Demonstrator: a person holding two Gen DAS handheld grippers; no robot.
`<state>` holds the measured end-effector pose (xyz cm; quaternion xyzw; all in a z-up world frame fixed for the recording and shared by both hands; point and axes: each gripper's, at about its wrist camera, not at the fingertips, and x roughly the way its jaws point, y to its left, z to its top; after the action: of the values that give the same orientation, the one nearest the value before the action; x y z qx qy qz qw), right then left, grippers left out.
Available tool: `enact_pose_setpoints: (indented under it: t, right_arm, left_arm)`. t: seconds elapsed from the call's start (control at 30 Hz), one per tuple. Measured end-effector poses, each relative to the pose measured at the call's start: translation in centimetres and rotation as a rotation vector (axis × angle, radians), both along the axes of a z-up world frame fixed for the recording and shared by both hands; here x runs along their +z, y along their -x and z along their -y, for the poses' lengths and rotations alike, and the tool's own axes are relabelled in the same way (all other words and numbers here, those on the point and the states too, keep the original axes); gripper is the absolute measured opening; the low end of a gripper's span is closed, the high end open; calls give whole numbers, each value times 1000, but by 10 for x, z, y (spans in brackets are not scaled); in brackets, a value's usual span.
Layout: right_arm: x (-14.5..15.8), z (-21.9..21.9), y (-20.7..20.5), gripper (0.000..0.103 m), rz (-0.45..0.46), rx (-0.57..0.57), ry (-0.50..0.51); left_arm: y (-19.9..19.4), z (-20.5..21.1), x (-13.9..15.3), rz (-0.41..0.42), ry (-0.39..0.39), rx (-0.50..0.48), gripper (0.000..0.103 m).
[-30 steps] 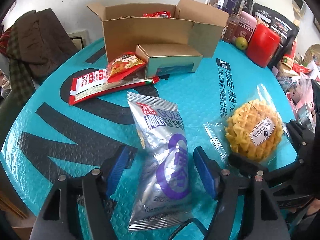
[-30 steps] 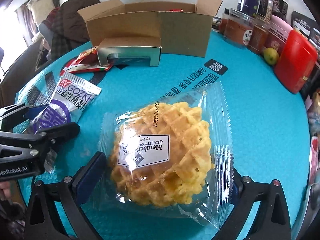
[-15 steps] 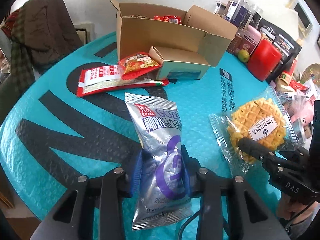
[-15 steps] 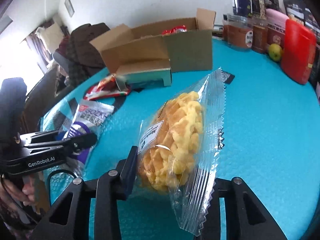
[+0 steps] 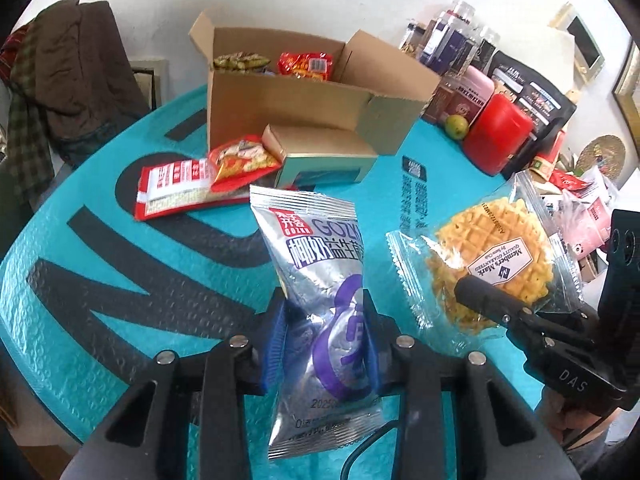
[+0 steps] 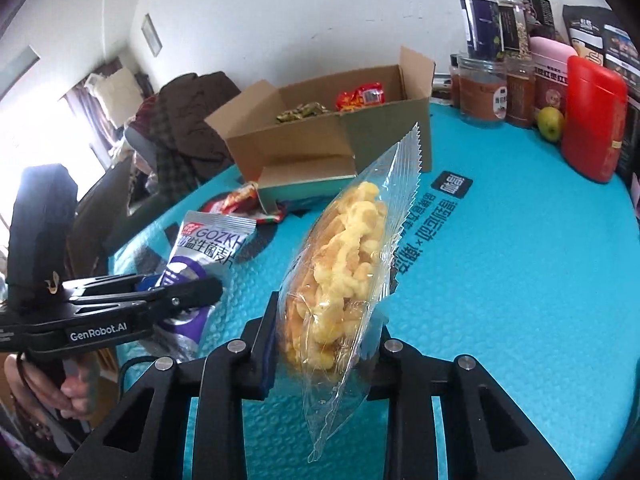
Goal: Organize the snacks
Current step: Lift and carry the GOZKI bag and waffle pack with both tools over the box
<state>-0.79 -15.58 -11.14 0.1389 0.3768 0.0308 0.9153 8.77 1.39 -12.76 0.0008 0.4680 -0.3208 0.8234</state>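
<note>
With the left gripper [image 5: 324, 344] pinching the silver pouch [image 5: 320, 280] and the right gripper [image 6: 324, 344] clamping the waffle pack [image 6: 344, 252] on edge between its fingers, slick film could slip out before the box [image 6: 320, 136] ahead.

We read "GOZKH" on the silver pouch [image 5: 320, 280], "Member's Mark" w/ "QUALITY GUARANTEED" on the waffle pack [image 5: 496, 264], "GenRobot.AI" on the left gripper [image 6: 176, 292], "DAS" on the right gripper [image 5: 472, 300].
</note>
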Motion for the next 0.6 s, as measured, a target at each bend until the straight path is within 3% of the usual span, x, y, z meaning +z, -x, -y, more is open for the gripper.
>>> enact_pose_setpoints:
  t: [0.6]
  right_arm:
    - [67,0,-3,30,166,37,21]
  left_arm:
    - [-4,20,77,195,101,-62,33]
